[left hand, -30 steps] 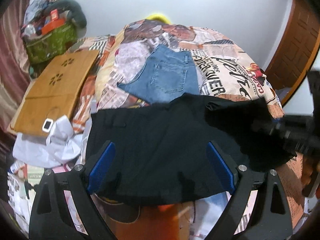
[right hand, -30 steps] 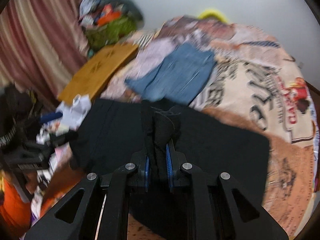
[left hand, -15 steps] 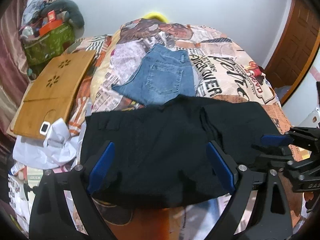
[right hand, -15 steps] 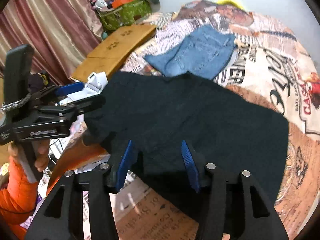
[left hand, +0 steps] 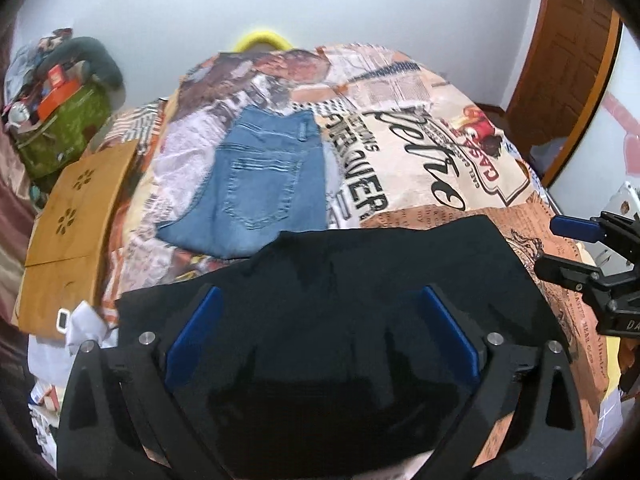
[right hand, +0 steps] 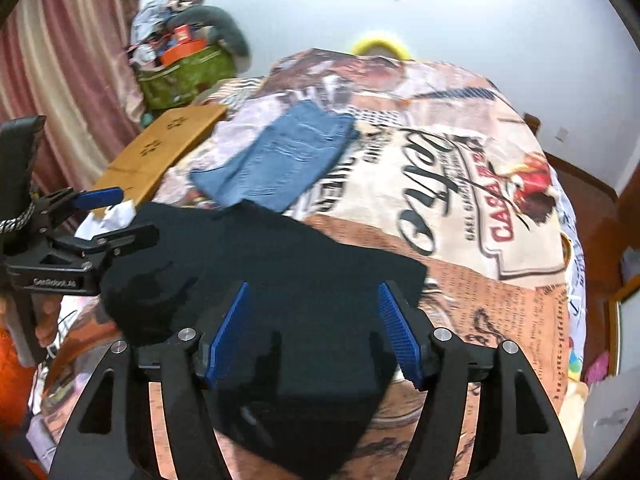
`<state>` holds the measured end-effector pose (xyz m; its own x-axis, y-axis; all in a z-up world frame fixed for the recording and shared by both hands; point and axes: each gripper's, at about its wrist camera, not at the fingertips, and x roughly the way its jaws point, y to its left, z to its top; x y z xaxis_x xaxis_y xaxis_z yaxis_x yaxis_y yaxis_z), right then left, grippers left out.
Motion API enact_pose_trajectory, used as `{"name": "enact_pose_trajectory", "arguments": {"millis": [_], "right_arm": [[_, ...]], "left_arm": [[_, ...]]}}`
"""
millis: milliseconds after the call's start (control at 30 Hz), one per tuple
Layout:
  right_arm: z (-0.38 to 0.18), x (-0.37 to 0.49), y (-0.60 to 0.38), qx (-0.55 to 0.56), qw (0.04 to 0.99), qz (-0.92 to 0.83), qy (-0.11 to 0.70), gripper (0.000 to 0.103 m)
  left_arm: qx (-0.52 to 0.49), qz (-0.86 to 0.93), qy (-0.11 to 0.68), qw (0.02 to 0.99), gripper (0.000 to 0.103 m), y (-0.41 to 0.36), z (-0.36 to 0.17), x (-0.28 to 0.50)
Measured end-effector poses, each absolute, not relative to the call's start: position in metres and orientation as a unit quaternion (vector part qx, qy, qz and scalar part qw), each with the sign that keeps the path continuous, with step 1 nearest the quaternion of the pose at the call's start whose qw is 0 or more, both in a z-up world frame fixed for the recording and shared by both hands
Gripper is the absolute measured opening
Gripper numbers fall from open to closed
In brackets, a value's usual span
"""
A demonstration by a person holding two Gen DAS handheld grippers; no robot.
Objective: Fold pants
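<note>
Black pants [left hand: 360,280]: lie flat on the bed [left hand: 420,140], lower centre of the frame.
Left tongs [left hand: 320,332]: spread wide, holding nothing.
Right tongs [right hand: 316,328]: spread wide, holding nothing.
Blue jeans [left hand: 260,184]: folded, at the pants' far edge.

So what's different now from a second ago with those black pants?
The right tool was clamped on a bunched fold of the black pants; it has let go, opened and pulled back, and the pants now lie flat on the bed. The left tool stayed open above them. The folded jeans and wooden board have not moved.
</note>
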<state>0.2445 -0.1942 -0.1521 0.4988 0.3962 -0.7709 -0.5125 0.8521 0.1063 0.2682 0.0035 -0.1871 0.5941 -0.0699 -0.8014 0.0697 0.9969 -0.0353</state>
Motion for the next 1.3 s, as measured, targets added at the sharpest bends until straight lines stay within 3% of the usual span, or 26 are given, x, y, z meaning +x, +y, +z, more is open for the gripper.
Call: {"name": "enact_pose_trajectory", "arguments": {"millis": [67, 433, 967, 1300], "right_arm": [[-0.161, 0.251, -0.201, -0.062, 0.863, 0.252, 0.433, 0.072], [-0.222, 0.271, -0.210, -0.068, 0.831, 0.244, 0.495, 0.073], [-0.217, 0.242, -0.231, -0.069, 0.836, 0.224, 0.497, 0.080], [-0.184, 0.231, -0.215, -0.080, 0.850, 0.227, 0.468, 0.080]], "left_arm": [[0.000, -0.043, 0.460, 0.887, 0.100, -0.004, -0.196, 0.280], [0.071, -0.029, 0.518, 0.852, 0.101, -0.028, -0.262, 0.305], [0.096, -0.008, 0.481, 0.871, 0.102, -0.012, -0.246, 0.258], [0.123, 0.035, 0.457, 0.880, 0.102, 0.020, -0.225, 0.222]]}}
